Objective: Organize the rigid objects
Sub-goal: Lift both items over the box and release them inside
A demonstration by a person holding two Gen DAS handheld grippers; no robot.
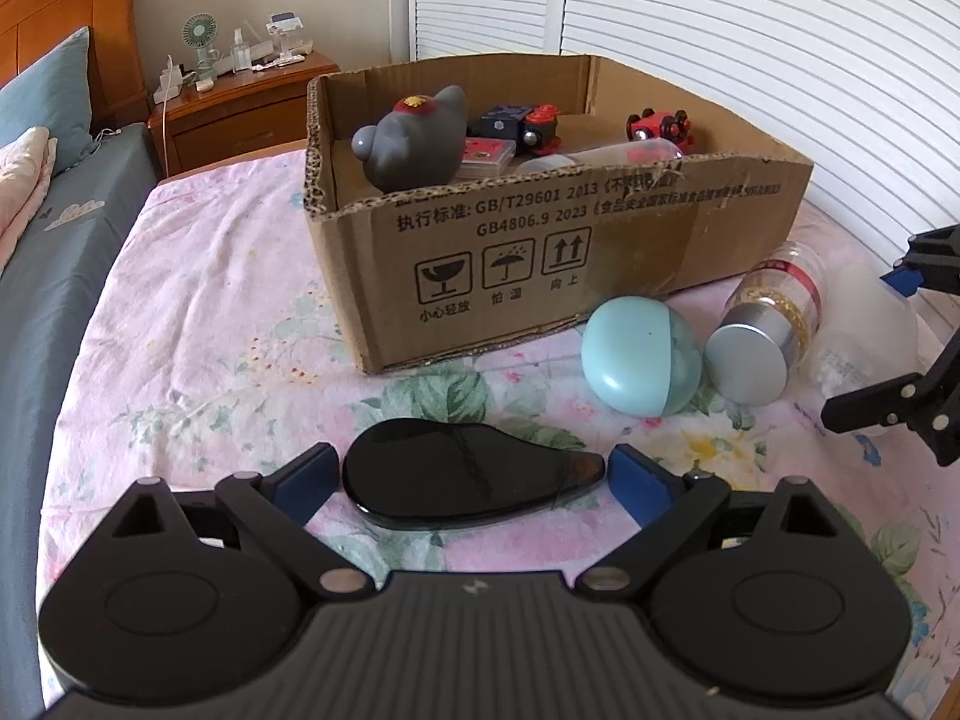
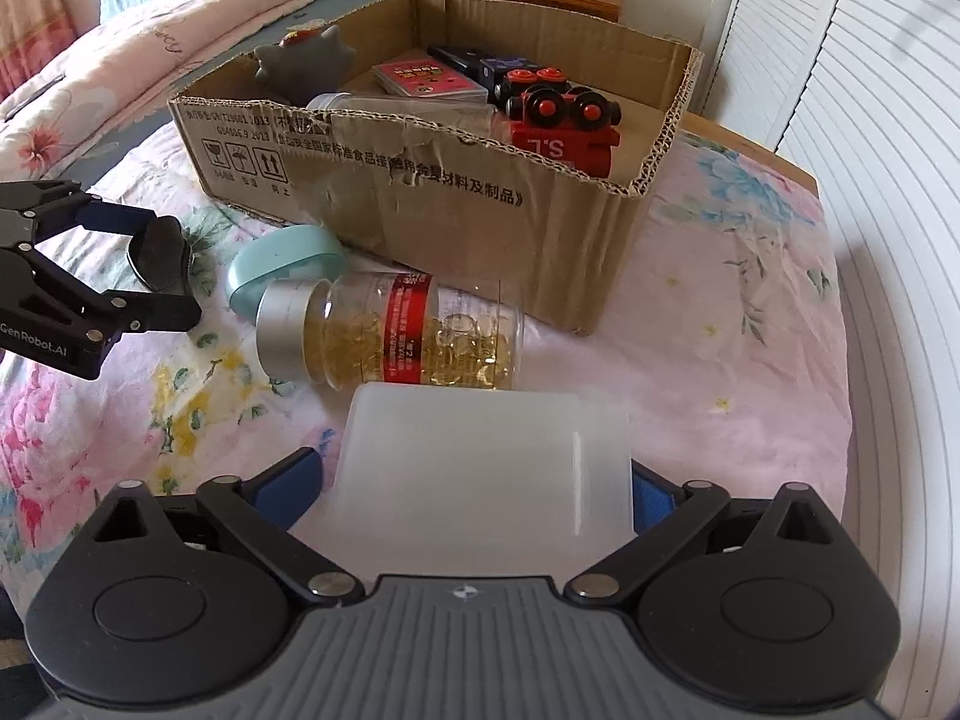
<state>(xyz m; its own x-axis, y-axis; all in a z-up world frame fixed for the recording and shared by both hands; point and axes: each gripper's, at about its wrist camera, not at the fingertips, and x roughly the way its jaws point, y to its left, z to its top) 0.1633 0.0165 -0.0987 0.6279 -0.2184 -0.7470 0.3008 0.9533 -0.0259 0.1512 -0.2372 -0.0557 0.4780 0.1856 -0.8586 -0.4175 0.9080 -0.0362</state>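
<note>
A cardboard box [image 1: 540,252] stands on the flowered sheet and holds a grey toy [image 1: 414,141], red toy trains [image 1: 657,127] and a card pack. My left gripper [image 1: 474,480] is open, its fingers on either side of a flat black teardrop-shaped object [image 1: 462,474] lying on the sheet. A teal egg-shaped case [image 1: 639,354] and a capsule bottle [image 1: 762,336] lie in front of the box. My right gripper [image 2: 480,480] is open around a translucent white plastic box [image 2: 486,468], its blue pads beside the walls. The left gripper [image 2: 150,270] also shows in the right wrist view.
A bed with a pink quilt [image 2: 150,30] and blue pillow lies to the left. A wooden nightstand [image 1: 240,96] with a small fan stands behind. White louvred doors [image 1: 750,60] run along the right side. The table edge [image 2: 798,174] is near the box's right corner.
</note>
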